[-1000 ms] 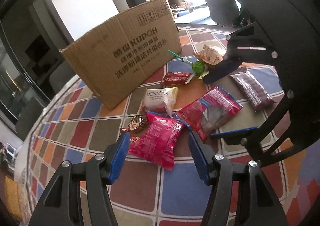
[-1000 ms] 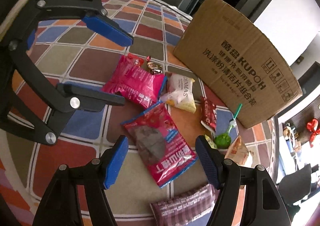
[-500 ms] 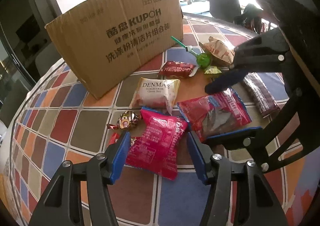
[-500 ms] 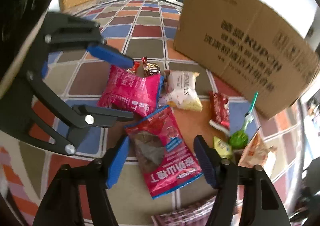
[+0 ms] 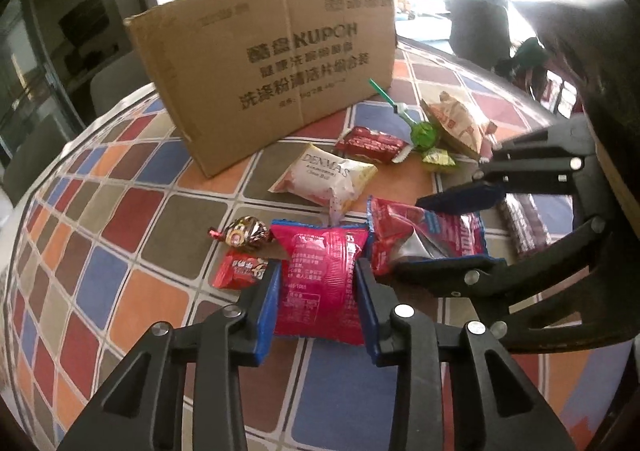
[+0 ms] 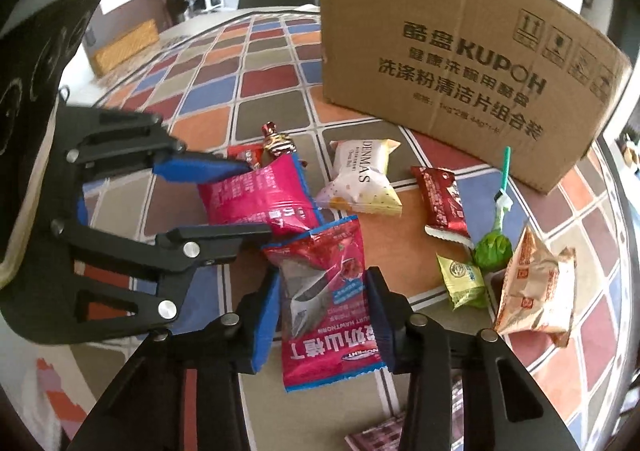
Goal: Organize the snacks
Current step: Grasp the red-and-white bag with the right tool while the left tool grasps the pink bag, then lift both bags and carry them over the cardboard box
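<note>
left fingers [image 5: 280, 301] pinch pink packet [image 5: 320, 283] edges; right fingers [image 6: 378, 315] pinch red packet [image 6: 332, 303].

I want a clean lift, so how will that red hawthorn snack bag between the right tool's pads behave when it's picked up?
The red hawthorn snack bag already looks creased between the right tool, whose jaws have just been closing, so it is probably soft and will sag. Its glossy film may slip. It looks thin and flat, so likely light.

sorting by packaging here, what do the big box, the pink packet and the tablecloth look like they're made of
Box: brown corrugated cardboard, matte, with a fold crease and printed black text. Pink packet: thin glossy plastic film, wrinkled and catching highlights, with crimped ends. Tablecloth: probably coated vinyl or oilcloth, since the printed squares show a faint sheen; fabric cannot be ruled out.
</note>
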